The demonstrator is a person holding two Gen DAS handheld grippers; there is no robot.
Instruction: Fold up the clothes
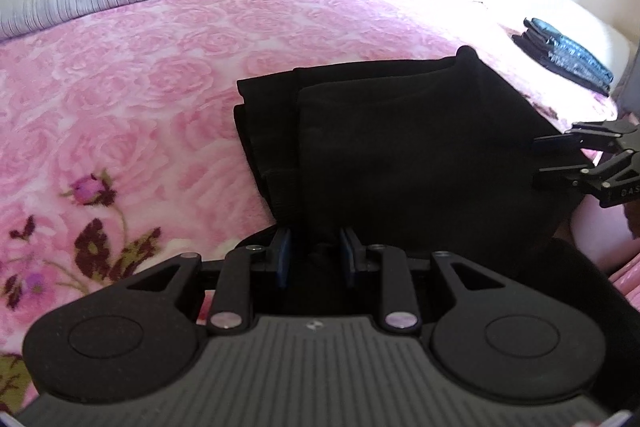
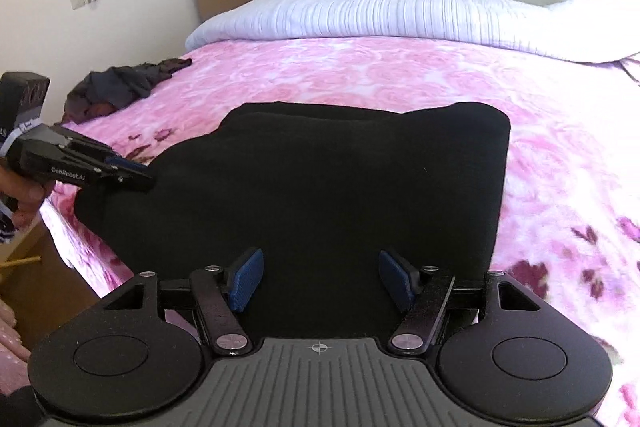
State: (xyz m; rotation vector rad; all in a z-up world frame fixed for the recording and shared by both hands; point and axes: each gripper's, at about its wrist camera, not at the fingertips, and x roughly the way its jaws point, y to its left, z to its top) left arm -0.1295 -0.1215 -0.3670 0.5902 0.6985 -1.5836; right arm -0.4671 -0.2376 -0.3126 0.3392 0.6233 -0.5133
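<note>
- black garment (image 1: 400,147), folded into a thick block, lies on the pink rose blanket (image 1: 140,87) near the bed's edge; it fills the centre of both wrist views.
- left gripper (image 1: 316,259): lower centre of the left view, fingers a narrow gap apart, black cloth between the blue pads (image 1: 283,259); whether the pads press on it i cannot tell.
- same gripper at left edge of the right view, tips at the garment's left border, a person's hand (image 2: 24,195) on its handle.
- right gripper (image 2: 320,279): fingers wide apart over the garment's near edge, pads clear of the cloth; seen at right edge of the left view.
- folded blue-black stack (image 1: 568,57) in the upper right of the left view.
- dark crumpled clothes (image 2: 124,87) in the upper left of the right view.
- pale striped quilt (image 2: 380,15) along the bed's far side.
</note>
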